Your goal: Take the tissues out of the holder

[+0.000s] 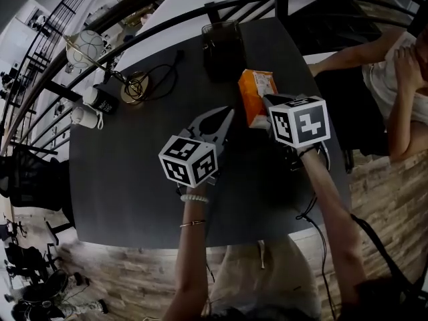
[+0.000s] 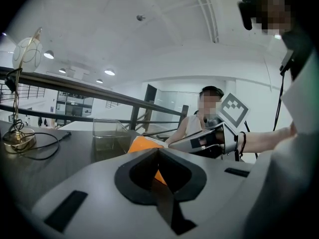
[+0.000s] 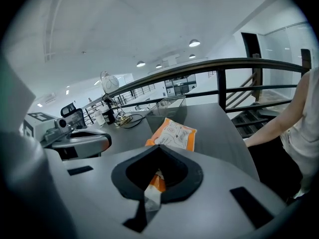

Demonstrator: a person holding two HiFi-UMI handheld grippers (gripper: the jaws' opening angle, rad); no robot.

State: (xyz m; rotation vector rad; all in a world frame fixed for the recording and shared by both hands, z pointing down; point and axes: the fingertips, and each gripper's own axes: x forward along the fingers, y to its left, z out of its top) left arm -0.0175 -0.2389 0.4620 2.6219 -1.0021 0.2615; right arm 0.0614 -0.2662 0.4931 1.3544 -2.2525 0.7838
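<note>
Tissue pack (image 1: 256, 95) lies on dark table (image 1: 134, 179) (railing (image 3: 219, 62) behind).

The right gripper (image 3: 151, 193) is pinching the near end of the orange tissue pack (image 3: 173, 133), which is lying on the dark counter (image 3: 219, 133) before the clear holder (image 3: 169, 108)

Our grey left gripper (image 1: 230, 112) and right gripper (image 1: 269, 101) each carry 1 black-and-white marker cube (image 1: 189, 160); a seemingly beaded bracelet (image 1: 194, 198) circles 1 wrist.
</note>
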